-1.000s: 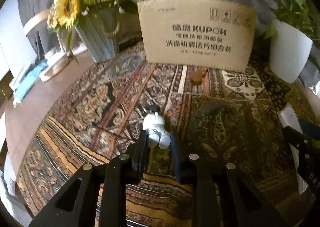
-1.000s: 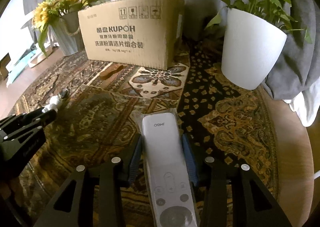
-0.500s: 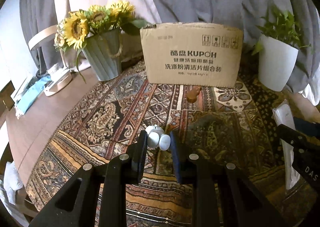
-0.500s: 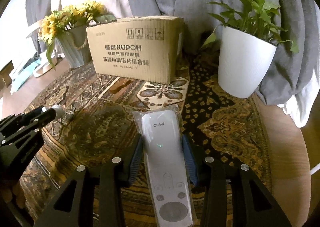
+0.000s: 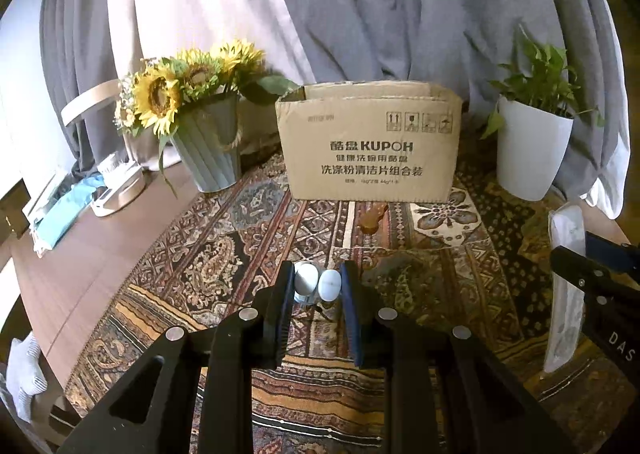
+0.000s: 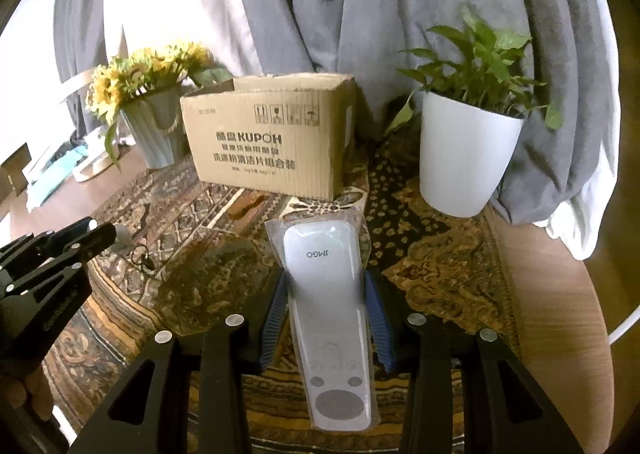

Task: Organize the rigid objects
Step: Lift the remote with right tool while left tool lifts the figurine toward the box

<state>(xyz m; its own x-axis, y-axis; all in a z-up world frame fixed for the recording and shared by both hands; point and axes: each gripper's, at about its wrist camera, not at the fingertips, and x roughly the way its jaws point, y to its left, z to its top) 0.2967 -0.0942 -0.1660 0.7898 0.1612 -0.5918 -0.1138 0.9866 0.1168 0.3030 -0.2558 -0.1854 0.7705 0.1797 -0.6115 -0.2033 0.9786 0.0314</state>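
My left gripper is shut on a small white toy figure, held above the patterned cloth. In the right wrist view a dark key ring dangles beside the left gripper. A white remote in a clear plastic sleeve sticks out forward from my right gripper, which is shut on it. At the right edge of the left wrist view, the remote shows edge-on in the right gripper. An open cardboard box stands behind.
A sunflower vase stands left of the box, and a white plant pot right of it. A small brown wooden piece lies in front of the box. Grey curtains hang behind. Bare wooden tabletop borders the cloth.
Both grippers have risen with their objects, the toy and the remote coming up off the cloth. The box, vase and pot now look farther away and lower in view.
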